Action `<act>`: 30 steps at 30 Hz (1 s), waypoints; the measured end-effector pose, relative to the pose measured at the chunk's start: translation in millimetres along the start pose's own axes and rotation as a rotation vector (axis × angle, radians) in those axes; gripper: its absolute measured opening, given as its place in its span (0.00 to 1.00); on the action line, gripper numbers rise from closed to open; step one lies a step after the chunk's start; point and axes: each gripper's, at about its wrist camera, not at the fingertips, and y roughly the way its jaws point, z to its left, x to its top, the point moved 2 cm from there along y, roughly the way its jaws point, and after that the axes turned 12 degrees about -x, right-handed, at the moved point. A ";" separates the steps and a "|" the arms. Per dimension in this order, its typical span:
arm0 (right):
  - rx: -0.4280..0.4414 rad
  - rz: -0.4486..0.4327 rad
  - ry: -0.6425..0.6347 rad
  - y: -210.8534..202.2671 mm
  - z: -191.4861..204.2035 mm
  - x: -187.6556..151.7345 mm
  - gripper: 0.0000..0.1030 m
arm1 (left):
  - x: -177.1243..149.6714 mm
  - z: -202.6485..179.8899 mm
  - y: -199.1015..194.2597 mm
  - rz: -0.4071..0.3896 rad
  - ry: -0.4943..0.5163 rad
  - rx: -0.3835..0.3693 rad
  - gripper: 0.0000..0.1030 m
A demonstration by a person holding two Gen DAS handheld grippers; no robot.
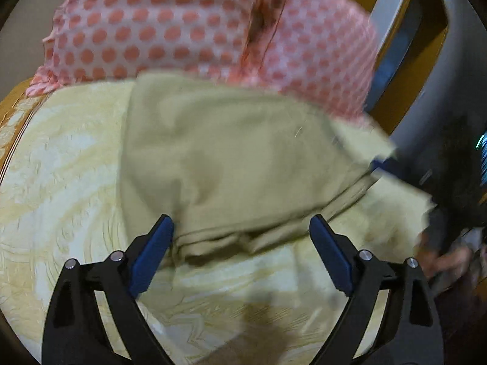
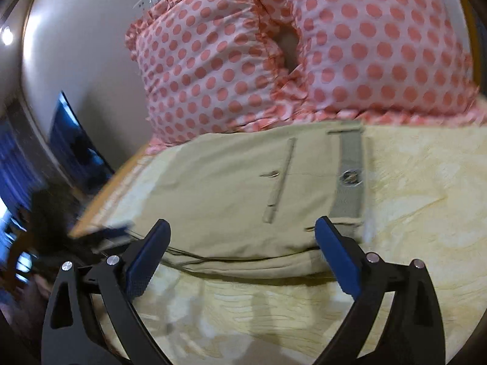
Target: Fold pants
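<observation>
While both spread wide, left claw (image 1: 242, 228) and right claw (image 2: 242, 232) hover at the khaki pants' (image 2: 231, 188) near edge.

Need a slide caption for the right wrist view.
Open right gripper poised over folded khaki pants on yellow bedspread.

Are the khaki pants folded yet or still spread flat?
Folded: the pants lie doubled, stacked layered edges along the near side, waistband on top.
</observation>
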 end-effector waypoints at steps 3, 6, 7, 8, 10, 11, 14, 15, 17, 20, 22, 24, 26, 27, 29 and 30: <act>-0.017 0.035 0.027 7.8 -6.7 -2.1 0.95 | -6.3 2.9 -5.6 -0.026 0.013 0.011 0.83; -0.035 0.007 -0.018 4.1 2.5 -0.4 0.95 | -1.1 8.8 -33.9 -0.117 -0.050 -0.042 0.82; -0.042 -0.008 -0.061 2.7 11.2 1.1 0.95 | -0.3 7.3 -41.0 -0.143 -0.044 -0.045 0.83; -0.050 -0.022 -0.128 3.0 26.7 2.3 0.95 | 0.4 4.8 -48.5 -0.162 -0.026 -0.039 0.84; -0.061 -0.026 -0.230 7.1 50.6 1.2 0.95 | -0.1 2.6 -59.5 -0.179 -0.003 -0.012 0.88; -0.077 -0.023 -0.307 13.3 70.4 -1.7 0.95 | -0.9 3.4 -61.7 -0.175 -0.005 -0.010 0.88; -0.146 -0.016 -0.459 28.9 101.9 -11.4 0.95 | -10.9 0.0 -54.0 -0.093 0.028 0.046 0.88; -0.184 -0.011 -0.492 34.4 107.3 -14.3 0.95 | -13.4 -3.1 -48.9 -0.073 0.046 0.062 0.88; -0.178 0.003 -0.476 37.9 104.3 -15.7 0.95 | -21.9 -8.8 -41.2 -0.046 0.073 0.083 0.88; -0.183 0.023 -0.401 38.8 87.4 -11.5 0.95 | -22.2 -6.1 -26.6 -0.027 0.074 0.173 0.88; -0.181 0.023 -0.371 35.7 80.2 -10.2 0.95 | -17.2 2.3 -19.9 -0.022 0.038 0.220 0.88; -0.189 0.017 -0.360 33.0 75.0 -11.0 0.95 | -13.9 12.7 -19.1 -0.033 -0.010 0.255 0.88; -0.201 0.017 -0.355 33.9 71.0 -10.2 0.95 | -12.6 22.0 -20.7 -0.040 -0.049 0.272 0.88; -0.208 0.020 -0.349 35.3 68.1 -10.1 0.95 | -12.9 25.2 -21.1 -0.040 -0.059 0.276 0.90; -0.225 0.031 -0.332 39.9 62.7 -9.3 0.95 | -15.0 27.0 -20.6 -0.033 -0.060 0.307 0.91; -0.231 0.041 -0.320 42.4 59.5 -9.6 0.95 | -15.6 28.0 -21.1 -0.033 -0.066 0.319 0.91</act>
